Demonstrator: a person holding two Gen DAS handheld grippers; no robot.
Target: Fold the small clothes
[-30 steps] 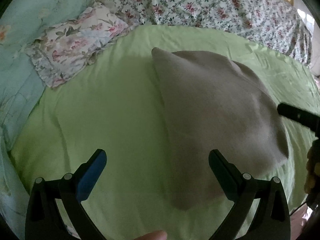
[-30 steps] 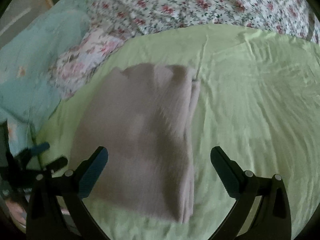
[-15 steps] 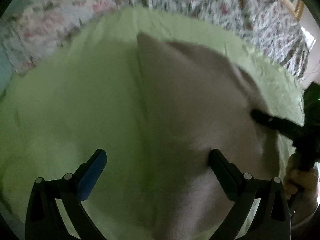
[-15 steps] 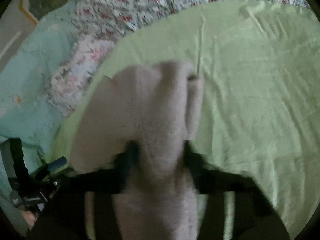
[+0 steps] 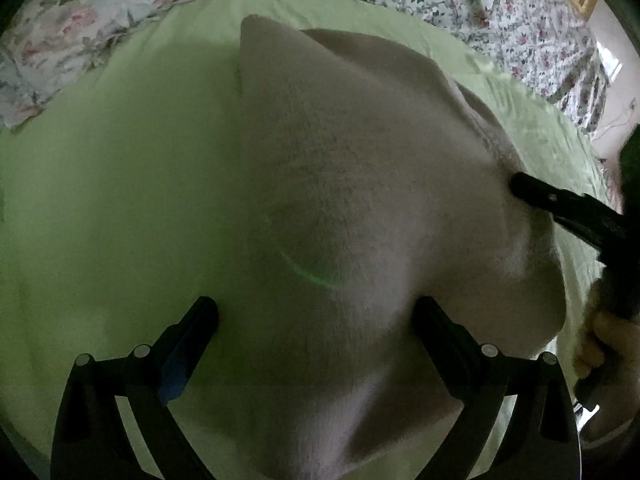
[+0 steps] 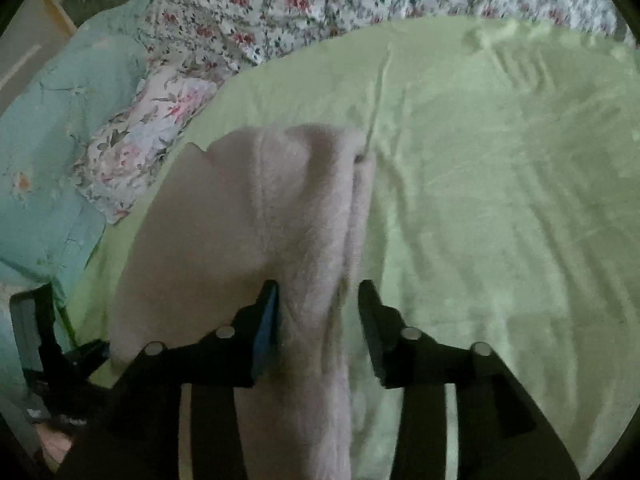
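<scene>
From my left wrist, the left tool [image 5: 316,332] is spread wide and has dropped close over the near end of the beige garment [image 5: 360,184], which lies on the green bed sheet [image 5: 100,200]. It pinches nothing.

From my right wrist, the right tool [image 6: 318,312], wide a second ago, has closed onto the garment's folded right edge [image 6: 348,240], so I judge a lift is ready. The garment's long axis runs away from me toward the floral pillow [image 6: 140,148].

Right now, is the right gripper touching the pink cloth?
Touching. In the right wrist view, the right gripper has its fingers closed in on a bunched fold of the pink cloth, fabric pressed against both. The left wrist view shows its tip at the cloth's edge.
</scene>
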